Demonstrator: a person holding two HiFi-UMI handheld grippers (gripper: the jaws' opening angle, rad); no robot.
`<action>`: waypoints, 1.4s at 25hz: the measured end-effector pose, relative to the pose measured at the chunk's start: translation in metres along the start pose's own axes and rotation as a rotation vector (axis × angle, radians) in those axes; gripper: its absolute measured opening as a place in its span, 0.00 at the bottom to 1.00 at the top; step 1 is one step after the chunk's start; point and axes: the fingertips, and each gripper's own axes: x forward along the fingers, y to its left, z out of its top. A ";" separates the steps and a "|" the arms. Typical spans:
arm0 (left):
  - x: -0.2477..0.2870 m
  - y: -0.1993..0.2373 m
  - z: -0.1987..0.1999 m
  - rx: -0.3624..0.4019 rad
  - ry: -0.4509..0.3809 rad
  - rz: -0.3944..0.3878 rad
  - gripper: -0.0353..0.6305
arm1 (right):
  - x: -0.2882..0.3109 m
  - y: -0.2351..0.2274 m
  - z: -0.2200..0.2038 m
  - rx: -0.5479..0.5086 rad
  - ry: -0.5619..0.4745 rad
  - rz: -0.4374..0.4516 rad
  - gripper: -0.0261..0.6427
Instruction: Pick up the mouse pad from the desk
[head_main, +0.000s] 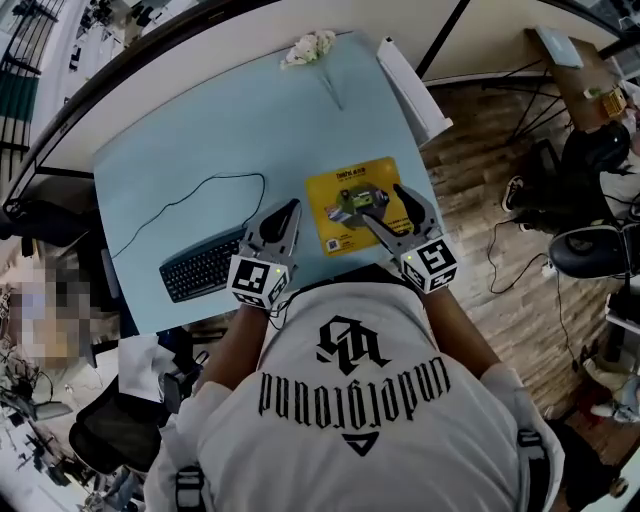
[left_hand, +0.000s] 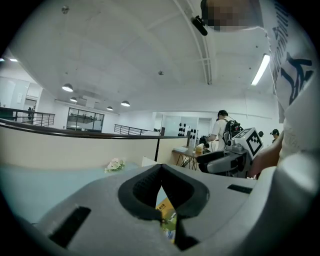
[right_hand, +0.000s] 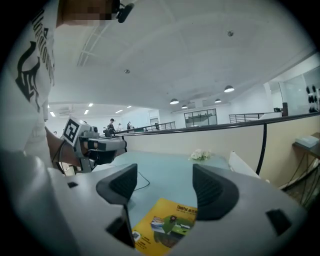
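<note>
The yellow mouse pad (head_main: 335, 225) with a green picture lies flat on the light blue desk (head_main: 200, 140), near its front right corner. My right gripper (head_main: 378, 203) hovers low over the pad, open, with nothing between its jaws; in the right gripper view the mouse pad (right_hand: 165, 227) shows below the gap of the right gripper (right_hand: 164, 176). My left gripper (head_main: 291, 208) is just left of the pad with its jaws shut and empty. In the left gripper view the left gripper (left_hand: 161, 171) has its tips together, and a sliver of the pad (left_hand: 167, 220) shows beneath.
A black keyboard (head_main: 200, 268) with a thin cable (head_main: 190, 190) lies at the desk's front left. White flowers (head_main: 308, 47) sit at the far edge, and a white panel (head_main: 412, 88) lies along the right edge. Beyond that edge is wooden floor with chairs.
</note>
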 end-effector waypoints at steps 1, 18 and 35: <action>0.004 0.000 -0.005 -0.007 0.012 0.000 0.06 | 0.002 -0.005 -0.003 -0.001 0.010 0.002 0.54; 0.065 0.029 -0.069 -0.123 0.141 0.098 0.06 | 0.048 -0.084 -0.077 -0.015 0.216 0.078 0.57; 0.102 0.057 -0.157 -0.132 0.338 0.150 0.06 | 0.098 -0.136 -0.187 -0.014 0.477 0.159 0.64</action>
